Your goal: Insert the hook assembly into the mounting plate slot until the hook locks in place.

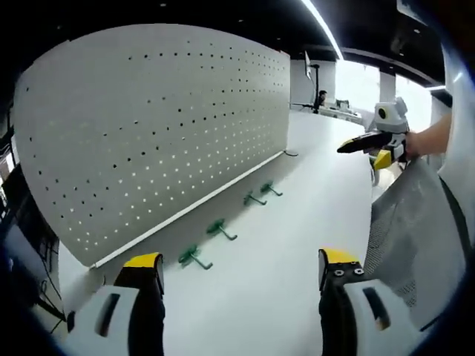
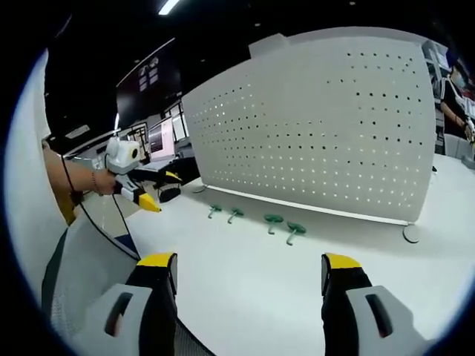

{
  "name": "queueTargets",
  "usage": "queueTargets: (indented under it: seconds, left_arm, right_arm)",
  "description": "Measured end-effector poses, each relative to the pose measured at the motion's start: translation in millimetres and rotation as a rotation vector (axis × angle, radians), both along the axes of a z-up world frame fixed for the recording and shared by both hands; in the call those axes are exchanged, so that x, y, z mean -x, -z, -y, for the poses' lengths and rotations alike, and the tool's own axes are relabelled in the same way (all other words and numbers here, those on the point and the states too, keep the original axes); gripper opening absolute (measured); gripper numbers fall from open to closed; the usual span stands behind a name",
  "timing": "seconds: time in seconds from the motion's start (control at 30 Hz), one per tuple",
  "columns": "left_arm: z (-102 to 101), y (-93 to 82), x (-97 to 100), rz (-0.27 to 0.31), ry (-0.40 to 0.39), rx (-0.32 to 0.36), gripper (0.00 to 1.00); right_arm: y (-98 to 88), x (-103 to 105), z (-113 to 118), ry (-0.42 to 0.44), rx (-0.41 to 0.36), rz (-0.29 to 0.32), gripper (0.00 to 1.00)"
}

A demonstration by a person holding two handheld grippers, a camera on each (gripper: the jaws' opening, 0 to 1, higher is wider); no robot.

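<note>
- So far, nothing of the task appears to be done: four green hooks are seen lying loose on the white bench [image 1: 297,245], none of them fitted into the pegboard [image 1: 163,126].
- Everything is judged to be left: a hook must be picked up, carried to a hole or slot in the pegboard and pushed in until it locks.
- The left tongs [image 1: 241,271] are held wide apart with nothing between them, and they are kept well short of the pegboard's foot.
- The right tongs [image 2: 249,274] are likewise spread apart and empty, also well back from the pegboard.
- The hooks are found in a row just in front of the pegboard's lower edge: the nearest hook [image 1: 194,256], the second hook [image 1: 220,229], the third hook [image 1: 254,199] and the farthest hook [image 1: 270,189].
- Each hook is seen as a small green piece with a broad head and a thin prong; finer detail cannot be made out.
- The pegboard is seen standing upright on the bench, pale grey and dotted with rows of small holes.
</note>
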State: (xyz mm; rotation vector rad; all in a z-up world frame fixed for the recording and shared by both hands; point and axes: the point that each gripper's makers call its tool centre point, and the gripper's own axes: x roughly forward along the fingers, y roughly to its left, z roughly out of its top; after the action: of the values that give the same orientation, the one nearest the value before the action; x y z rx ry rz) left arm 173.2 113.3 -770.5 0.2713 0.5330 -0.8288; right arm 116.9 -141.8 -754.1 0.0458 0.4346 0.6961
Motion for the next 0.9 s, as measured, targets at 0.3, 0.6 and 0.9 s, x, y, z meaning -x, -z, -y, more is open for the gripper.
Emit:
queueTargets:
  seconds: [0.3,0.6,0.9]
  left_arm:
    - [0,10.1,-5.1,-0.032,0.064,-0.057,0.87]
    - [-1,24.2,-13.5,-0.055,0.118,-0.127,0.87]
    - [-6,33.8,-20.9,-0.082,0.178,-0.187,0.88]
  right_arm:
    - [-1.8,-1,0,-0.002,0.003,0.003,0.76]
    - [0.9,0,4,0.002,0.021,0.003,0.76]
    - [4.3,3,2,-0.002,0.024,-0.007,0.76]
